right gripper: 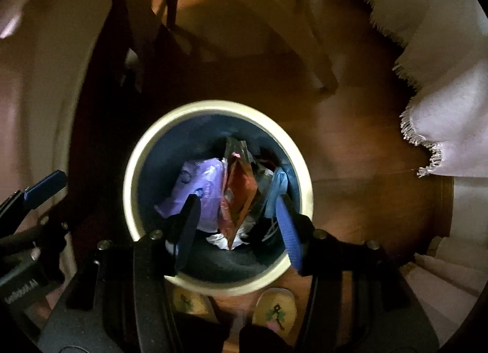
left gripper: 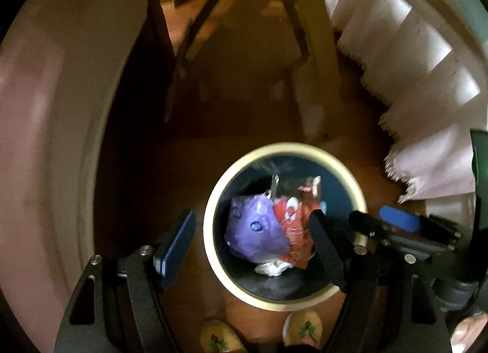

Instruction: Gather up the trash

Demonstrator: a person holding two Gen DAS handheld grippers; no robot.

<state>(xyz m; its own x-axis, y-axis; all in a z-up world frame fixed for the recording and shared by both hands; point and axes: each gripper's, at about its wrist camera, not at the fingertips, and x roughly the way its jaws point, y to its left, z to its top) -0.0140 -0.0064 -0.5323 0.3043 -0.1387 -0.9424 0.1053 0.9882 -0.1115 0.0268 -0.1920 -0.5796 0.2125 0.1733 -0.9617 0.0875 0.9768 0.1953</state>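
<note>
Pointing steeply down, both grippers are hanging over a round bin that is standing on a wood floor. The left gripper is holding its jaws wide apart, with nothing between the pads; its left finger is lying outside the bin's cream rim in the left wrist view, and its right finger is crossing over the bin's mouth. The right gripper is also standing parted and empty, both of its blue-padded fingers showing over the bin opening in its own view. In the left wrist view the right gripper is showing at the right of the bin, just beside the rim.

Inside the bin the trash is lying in a loose pile: a purple wrapper on the left, a red wrapper touching it on the right, a clear crinkled packet sticking up behind them, and a white scrap below. The right wrist view is also showing a light-blue piece against the bin's right wall. No gripper pad is touching any of it.

Two pale slippers with a dark embroidered figure are standing at the near edge of the bin. A fringed white cloth is hanging at the right, and chair legs are blurring across the far floor.
</note>
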